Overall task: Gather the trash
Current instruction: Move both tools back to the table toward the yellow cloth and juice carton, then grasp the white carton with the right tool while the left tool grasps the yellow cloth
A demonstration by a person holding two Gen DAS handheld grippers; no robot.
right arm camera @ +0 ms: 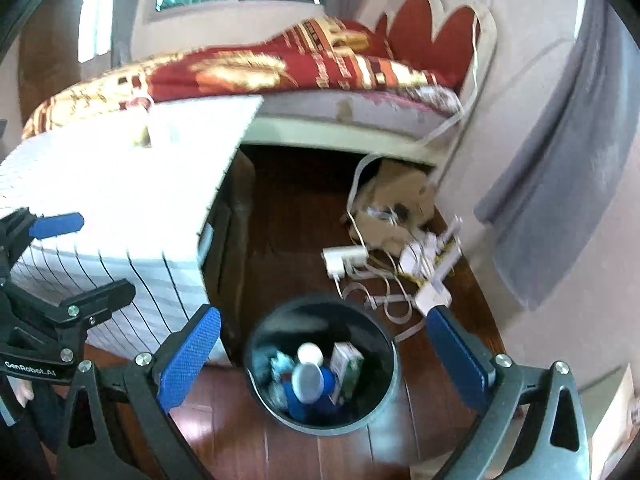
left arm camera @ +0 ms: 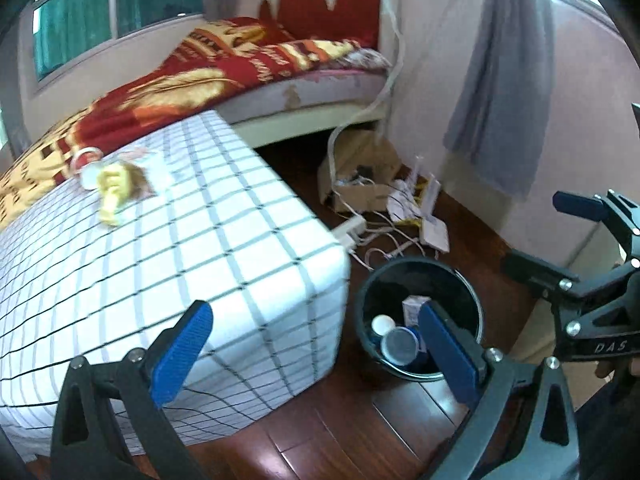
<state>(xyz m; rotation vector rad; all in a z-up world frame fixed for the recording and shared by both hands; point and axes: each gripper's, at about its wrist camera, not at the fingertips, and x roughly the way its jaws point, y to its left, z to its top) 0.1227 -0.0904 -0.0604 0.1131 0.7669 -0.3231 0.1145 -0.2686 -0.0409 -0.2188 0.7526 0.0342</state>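
Both jaws spread wide, gripping nothing: left gripper (left arm camera: 316,350) angled between table corner and bin, right gripper (right arm camera: 324,356) poised directly above the bin (right arm camera: 394,364), likely the posture of a drop just completed or a pause before another fetch. Inside the bin: a small carton (right arm camera: 346,360), a blue-and-white bottle (right arm camera: 310,380), a white round cap (right arm camera: 310,354), plus crumpled wrappers, blurred. Bin parked on the wooden floor (left arm camera: 340,432) just beside the checked tablecloth (left arm camera: 240,240), handy for short carries. More trash waiting on that cloth: yellow peel-like scraps (left arm camera: 114,188) and a small round tub (left arm camera: 86,160), well apart from both grippers. Probably next target for the left side.
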